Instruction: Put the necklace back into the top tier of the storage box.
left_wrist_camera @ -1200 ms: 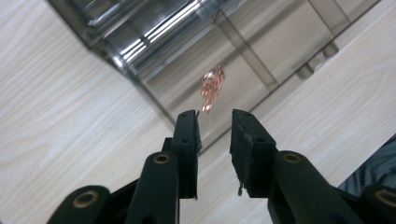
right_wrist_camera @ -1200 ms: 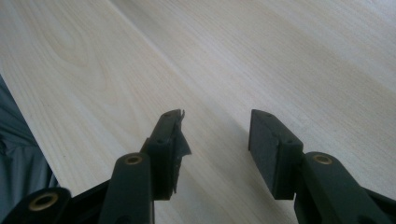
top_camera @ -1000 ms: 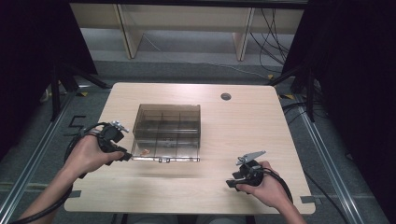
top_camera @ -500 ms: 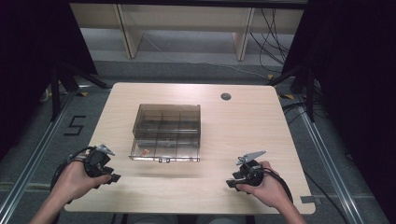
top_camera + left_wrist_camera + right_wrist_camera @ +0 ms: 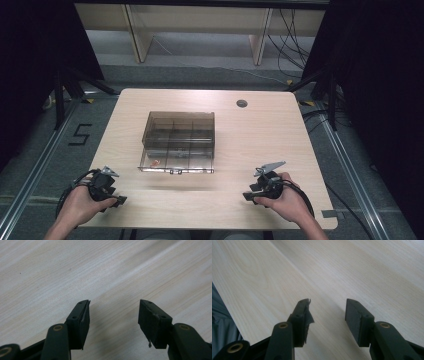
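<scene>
A smoky clear plastic compartment box (image 5: pixel 179 141) sits in the middle of the wooden table (image 5: pixel 260 145). A small orange piece (image 5: pixel 156 162) lies in its front left compartment. My left gripper (image 5: pixel 119 200) rests low at the table's near left corner, well in front of the box. In the left gripper view its jaws (image 5: pixel 113 315) have just been opening and stand open over bare wood, nothing between them. My right gripper (image 5: pixel 248 195) is held at the near right, its jaws (image 5: pixel 327 315) open over bare wood close to the table's edge.
A round cable hole (image 5: pixel 242 103) is at the table's far right. Beyond the table stand wooden shelf legs (image 5: pixel 138 37) and loose cables (image 5: pixel 290 30). A "5" mark (image 5: pixel 80 134) is on the floor at the left.
The left hand has come away from the box's left side, toward the person and down to the near left corner. The right hand has kept still.
</scene>
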`<state>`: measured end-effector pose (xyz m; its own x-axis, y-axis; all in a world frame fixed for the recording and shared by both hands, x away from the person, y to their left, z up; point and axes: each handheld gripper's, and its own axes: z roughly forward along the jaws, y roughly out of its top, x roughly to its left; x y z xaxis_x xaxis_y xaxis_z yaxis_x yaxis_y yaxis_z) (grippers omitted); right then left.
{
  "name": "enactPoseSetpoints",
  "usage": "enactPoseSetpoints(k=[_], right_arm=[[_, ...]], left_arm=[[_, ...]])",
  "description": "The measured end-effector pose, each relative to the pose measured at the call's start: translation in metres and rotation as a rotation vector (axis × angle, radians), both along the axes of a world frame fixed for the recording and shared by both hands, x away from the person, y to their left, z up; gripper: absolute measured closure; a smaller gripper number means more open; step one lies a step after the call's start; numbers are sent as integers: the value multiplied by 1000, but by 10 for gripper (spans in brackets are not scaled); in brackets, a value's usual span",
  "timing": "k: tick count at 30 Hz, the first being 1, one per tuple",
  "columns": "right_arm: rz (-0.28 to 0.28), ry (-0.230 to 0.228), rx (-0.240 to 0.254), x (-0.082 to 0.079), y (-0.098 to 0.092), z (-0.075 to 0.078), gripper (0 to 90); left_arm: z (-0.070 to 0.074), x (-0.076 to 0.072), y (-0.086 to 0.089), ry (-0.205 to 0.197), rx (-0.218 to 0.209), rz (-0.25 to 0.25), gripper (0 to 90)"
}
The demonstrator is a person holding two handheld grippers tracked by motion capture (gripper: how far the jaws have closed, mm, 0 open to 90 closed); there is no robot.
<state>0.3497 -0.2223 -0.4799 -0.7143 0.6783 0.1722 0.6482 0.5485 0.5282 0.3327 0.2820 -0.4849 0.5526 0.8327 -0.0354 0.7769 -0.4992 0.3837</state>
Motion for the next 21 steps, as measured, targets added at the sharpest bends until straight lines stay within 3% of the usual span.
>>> enactPoseSetpoints(k=[2,3,5,10,11,12,13,14,15,17,20,21], right_arm=[[-4,-1,0,0,0,0,548],[-32,9,-7,-1,0,1,548],[-12,-20,8,0,0,1,551],[-12,-29,2,0,-2,2,552],[-18,-25,3,0,-2,3,552],[-3,-40,11,1,-2,2,552],[-24,-42,16,0,-1,1,552],[-29,-41,9,0,-1,2,552],[-34,-20,-1,-1,-2,5,553],[-18,-35,6,0,-3,4,554],[-40,-31,-5,-1,-3,5,555],[-16,-50,5,1,-3,4,555]], left_arm=[[0,-1,0,2,2,-1,421],[-1,-2,0,-27,-11,3,421],[-1,-4,-1,-38,-19,3,420],[-4,-6,-6,-85,-55,6,414],[-2,-6,-6,-72,-42,-18,416],[-2,-6,-6,-75,-45,-17,426],[-3,-6,-7,-76,-55,-23,430],[-5,-7,-9,-91,-75,1,433],[-3,-6,-7,-74,-58,-31,434],[-6,-7,-10,-84,-85,-5,438],[-6,-6,-9,-80,-82,-4,441],[-4,-7,-8,-76,-70,-15,446]])
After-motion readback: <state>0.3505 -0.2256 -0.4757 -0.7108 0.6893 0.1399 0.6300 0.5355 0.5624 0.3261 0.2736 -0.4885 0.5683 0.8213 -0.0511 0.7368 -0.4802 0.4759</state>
